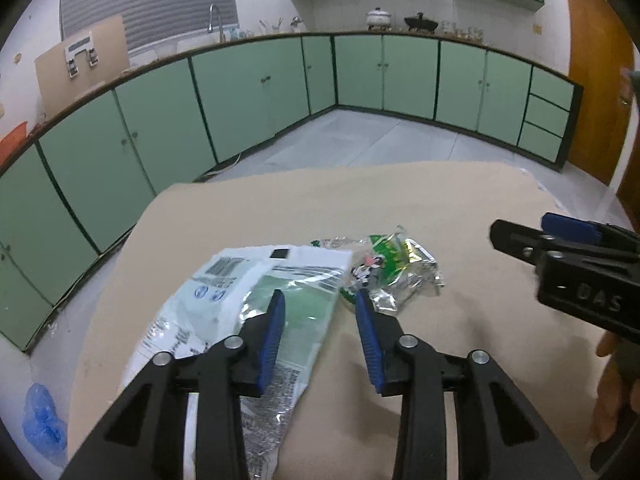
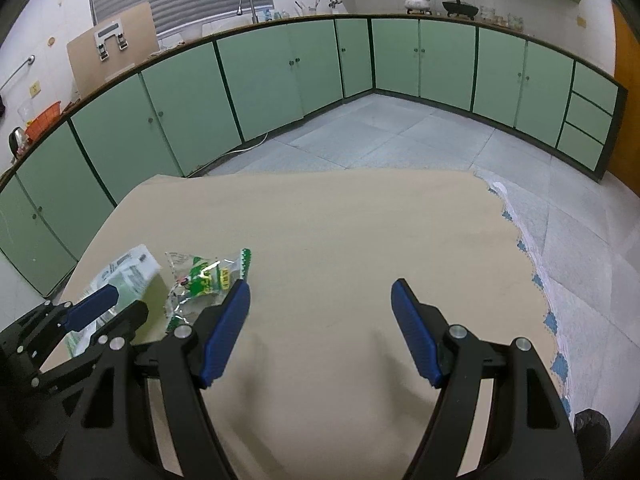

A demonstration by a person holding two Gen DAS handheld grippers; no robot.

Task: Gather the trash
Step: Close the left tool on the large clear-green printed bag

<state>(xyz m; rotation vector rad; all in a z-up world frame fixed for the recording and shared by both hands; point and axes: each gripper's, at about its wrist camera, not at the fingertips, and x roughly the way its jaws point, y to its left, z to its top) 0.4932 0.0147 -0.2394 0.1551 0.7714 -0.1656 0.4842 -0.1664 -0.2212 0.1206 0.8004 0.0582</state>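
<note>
While the left gripper (image 1: 320,300) is hovering with its blue pads spread moderately apart and nothing between them, the large white-and-green wrapper (image 1: 256,300) is lying flat on the beige tablecloth (image 1: 400,208) beneath its left finger. In the left wrist view this wrapper's long axis is running from about 7 o'clock up toward 1 o'clock, its barcode end pointing away toward the far cabinets and its near end disappearing under the gripper body. Just beside it, toward 2 o'clock, the small crumpled green-and-silver wrapper (image 1: 392,268) is sitting, touching or overlapping the big wrapper's far right corner; its crumpled shape is stretching roughly from 8 o'clock to 2 o'clock, and the right finger's tip is lying over its near edge.

The right gripper (image 2: 320,292) is standing wide, holding nothing, above bare cloth. In its view both wrappers are lying at about 9 o'clock, the small wrapper (image 2: 204,280) just behind its left fingertip and the large one (image 2: 128,276) further left, partly hidden by the left gripper.

At about 5 o'clock in the right wrist view, a dark bin (image 2: 592,428) is peeking past the table edge; its contents cannot be made out.
</note>
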